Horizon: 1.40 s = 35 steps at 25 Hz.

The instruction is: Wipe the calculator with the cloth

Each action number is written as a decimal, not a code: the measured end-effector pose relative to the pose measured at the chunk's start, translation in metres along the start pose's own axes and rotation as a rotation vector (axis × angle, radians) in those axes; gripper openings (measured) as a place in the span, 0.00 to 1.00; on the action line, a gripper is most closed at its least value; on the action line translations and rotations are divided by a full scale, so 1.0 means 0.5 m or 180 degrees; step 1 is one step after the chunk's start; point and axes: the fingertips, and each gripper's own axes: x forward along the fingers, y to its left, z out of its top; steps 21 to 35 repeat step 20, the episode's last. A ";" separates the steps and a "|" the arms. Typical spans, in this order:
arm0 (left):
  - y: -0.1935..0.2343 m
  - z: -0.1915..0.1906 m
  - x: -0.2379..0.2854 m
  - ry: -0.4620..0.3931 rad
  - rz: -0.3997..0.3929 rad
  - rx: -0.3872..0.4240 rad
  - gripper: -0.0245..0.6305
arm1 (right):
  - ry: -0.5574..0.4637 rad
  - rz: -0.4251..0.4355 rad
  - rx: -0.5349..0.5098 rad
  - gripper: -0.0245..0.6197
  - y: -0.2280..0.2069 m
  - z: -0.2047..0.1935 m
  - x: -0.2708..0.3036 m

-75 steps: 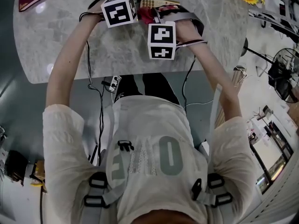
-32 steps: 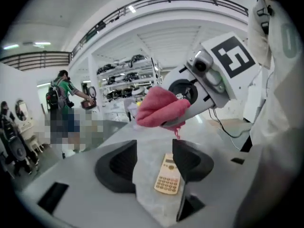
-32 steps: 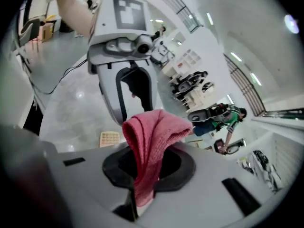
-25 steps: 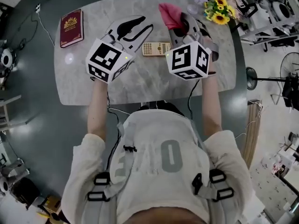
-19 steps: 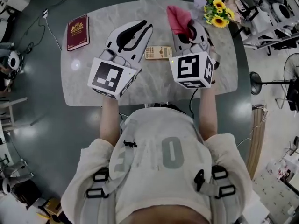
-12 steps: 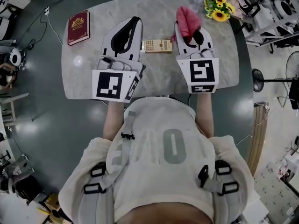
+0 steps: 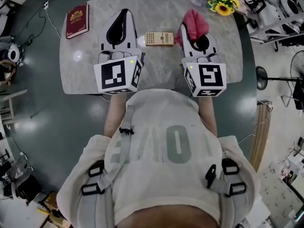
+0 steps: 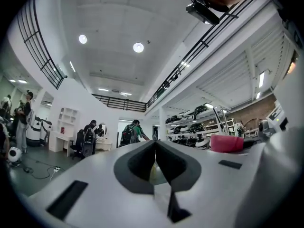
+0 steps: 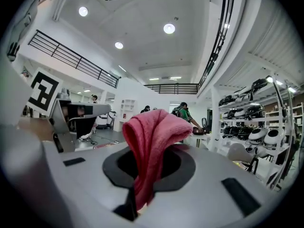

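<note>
Cloth (image 9: 152,127) sits pinched in the right tool (image 7: 194,31), left tool (image 7: 124,13) closed empty, calculator (image 7: 159,38) between them.

Both forearms are stretched forward side by side, with a tool held in each hand, roughly parallel and pointed away from the body. The left tool (image 7: 124,13) is seen with its jaws pressed together, nothing between them. The right tool (image 7: 194,33) is clamped on a pink cloth (image 7: 194,20).
</note>
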 end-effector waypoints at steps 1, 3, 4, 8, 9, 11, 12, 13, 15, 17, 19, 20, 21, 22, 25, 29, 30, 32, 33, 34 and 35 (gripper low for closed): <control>0.003 0.004 0.001 -0.0017 0.0023 0.0012 0.07 | -0.0019 -0.0003 -0.0003 0.12 -0.003 0.005 0.001; 0.009 0.010 0.003 -0.0036 0.0069 0.0028 0.07 | -0.0041 -0.0015 -0.0008 0.12 -0.009 0.011 0.001; 0.011 0.012 0.003 -0.0035 0.0092 0.0032 0.07 | -0.0046 -0.0023 -0.0011 0.12 -0.012 0.012 0.001; 0.021 0.012 -0.002 -0.0006 0.0171 0.0095 0.07 | -0.0032 -0.0030 -0.0003 0.12 -0.016 0.010 -0.002; 0.023 0.014 -0.002 -0.0010 0.0174 0.0104 0.07 | -0.0028 -0.0034 0.0001 0.12 -0.016 0.009 -0.003; 0.027 0.016 -0.003 -0.0022 0.0169 0.0101 0.07 | -0.0019 -0.0045 0.0009 0.12 -0.018 0.006 -0.003; 0.028 0.017 -0.003 -0.0024 0.0168 0.0096 0.07 | -0.0014 -0.0048 0.0013 0.12 -0.018 0.004 -0.002; 0.029 0.017 -0.004 -0.0025 0.0169 0.0093 0.07 | -0.0011 -0.0049 0.0015 0.12 -0.018 0.003 -0.003; 0.029 0.016 -0.005 -0.0022 0.0173 0.0097 0.07 | -0.0007 -0.0053 0.0012 0.12 -0.018 0.000 -0.003; 0.027 0.013 -0.007 -0.0007 0.0176 0.0123 0.07 | -0.0005 -0.0058 0.0007 0.12 -0.020 -0.001 -0.005; 0.023 0.010 -0.010 0.0017 0.0173 0.0151 0.07 | -0.0002 -0.0065 0.0006 0.12 -0.021 -0.002 -0.009; 0.021 0.008 -0.012 0.0029 0.0169 0.0162 0.07 | -0.0001 -0.0069 0.0006 0.12 -0.022 -0.002 -0.011; 0.021 0.008 -0.012 0.0029 0.0169 0.0162 0.07 | -0.0001 -0.0069 0.0006 0.12 -0.022 -0.002 -0.011; 0.021 0.008 -0.012 0.0029 0.0169 0.0162 0.07 | -0.0001 -0.0069 0.0006 0.12 -0.022 -0.002 -0.011; 0.021 0.008 -0.012 0.0029 0.0169 0.0162 0.07 | -0.0001 -0.0069 0.0006 0.12 -0.022 -0.002 -0.011; 0.021 0.008 -0.012 0.0029 0.0169 0.0162 0.07 | -0.0001 -0.0069 0.0006 0.12 -0.022 -0.002 -0.011; 0.021 0.008 -0.012 0.0029 0.0169 0.0162 0.07 | -0.0001 -0.0069 0.0006 0.12 -0.022 -0.002 -0.011; 0.021 0.008 -0.012 0.0029 0.0169 0.0162 0.07 | -0.0001 -0.0069 0.0006 0.12 -0.022 -0.002 -0.011; 0.021 0.008 -0.012 0.0029 0.0169 0.0162 0.07 | -0.0001 -0.0069 0.0006 0.12 -0.022 -0.002 -0.011; 0.021 0.008 -0.012 0.0029 0.0169 0.0162 0.07 | -0.0001 -0.0069 0.0006 0.12 -0.022 -0.002 -0.011; 0.021 0.008 -0.012 0.0029 0.0169 0.0162 0.07 | -0.0001 -0.0069 0.0006 0.12 -0.022 -0.002 -0.011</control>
